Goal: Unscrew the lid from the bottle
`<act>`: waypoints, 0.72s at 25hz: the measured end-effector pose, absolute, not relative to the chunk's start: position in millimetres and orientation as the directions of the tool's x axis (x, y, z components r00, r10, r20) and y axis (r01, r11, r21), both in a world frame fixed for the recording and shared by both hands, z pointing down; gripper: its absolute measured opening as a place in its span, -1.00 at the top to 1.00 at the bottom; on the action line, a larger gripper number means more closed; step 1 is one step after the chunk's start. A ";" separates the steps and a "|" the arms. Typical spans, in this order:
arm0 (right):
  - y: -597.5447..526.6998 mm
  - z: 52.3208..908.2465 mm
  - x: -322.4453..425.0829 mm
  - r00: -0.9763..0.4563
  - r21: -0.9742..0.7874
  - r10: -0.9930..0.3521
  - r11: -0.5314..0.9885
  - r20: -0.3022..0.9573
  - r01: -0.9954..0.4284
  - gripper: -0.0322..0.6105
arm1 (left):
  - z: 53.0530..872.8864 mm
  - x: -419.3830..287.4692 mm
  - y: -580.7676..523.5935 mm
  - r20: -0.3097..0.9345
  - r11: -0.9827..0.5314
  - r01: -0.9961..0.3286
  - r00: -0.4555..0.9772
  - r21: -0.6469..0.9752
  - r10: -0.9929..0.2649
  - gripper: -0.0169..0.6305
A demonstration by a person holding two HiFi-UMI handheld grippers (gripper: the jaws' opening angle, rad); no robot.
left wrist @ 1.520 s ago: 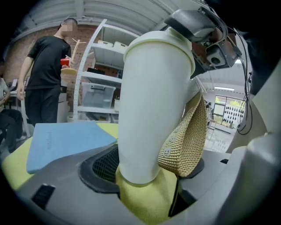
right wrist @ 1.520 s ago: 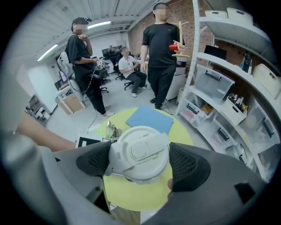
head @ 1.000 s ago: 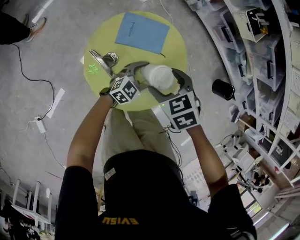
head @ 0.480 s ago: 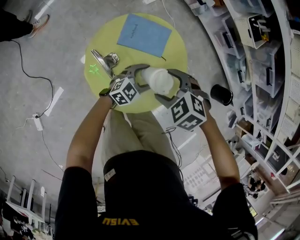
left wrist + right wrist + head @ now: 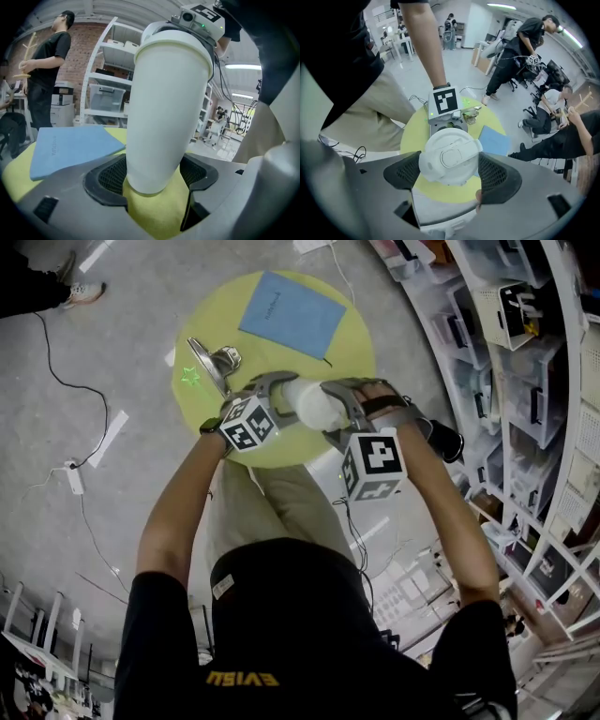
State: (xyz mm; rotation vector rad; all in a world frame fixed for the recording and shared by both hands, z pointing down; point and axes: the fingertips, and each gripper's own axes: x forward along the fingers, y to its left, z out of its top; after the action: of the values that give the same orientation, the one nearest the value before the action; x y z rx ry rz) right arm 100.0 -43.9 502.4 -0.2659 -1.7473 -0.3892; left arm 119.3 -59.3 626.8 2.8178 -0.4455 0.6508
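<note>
Left gripper [image 5: 284, 401] is clamped low on the white bottle [image 5: 311, 405], upright over the yellow table [image 5: 216, 315] — steady. Right gripper [image 5: 452, 171] pinches the lid [image 5: 449, 157] from above. I'm mid-unscrewing — next I twist it further, bottle braced, then lift.

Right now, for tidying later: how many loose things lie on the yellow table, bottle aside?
2: a blue sheet at its far side and a metal tool at left; the bottle may hide others.
</note>
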 end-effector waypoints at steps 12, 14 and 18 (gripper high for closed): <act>-36.4 421.8 119.1 -0.392 0.148 -0.175 0.984 0.903 -0.099 -0.28 | 538.8 56.6 -33.1 0.529 -0.852 -0.493 0.778 0.178 -0.339 -0.23; -31.6 408.5 123.9 -0.429 0.118 -0.214 0.964 0.878 -0.240 -0.28 | 504.6 44.4 -33.2 0.484 -0.814 -0.541 0.781 0.210 -0.394 -0.18; -19.1 386.5 131.3 -0.469 0.054 -0.310 0.874 0.827 -0.483 -0.27 | 441.8 28.1 -34.6 0.414 -0.760 -0.605 0.770 0.236 -0.485 0.07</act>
State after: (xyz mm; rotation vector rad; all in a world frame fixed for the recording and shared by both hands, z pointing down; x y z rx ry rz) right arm 131.3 -19.1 386.5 0.5731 -2.0969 0.2312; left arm 28.1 -34.6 441.8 2.6069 -0.8337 0.4701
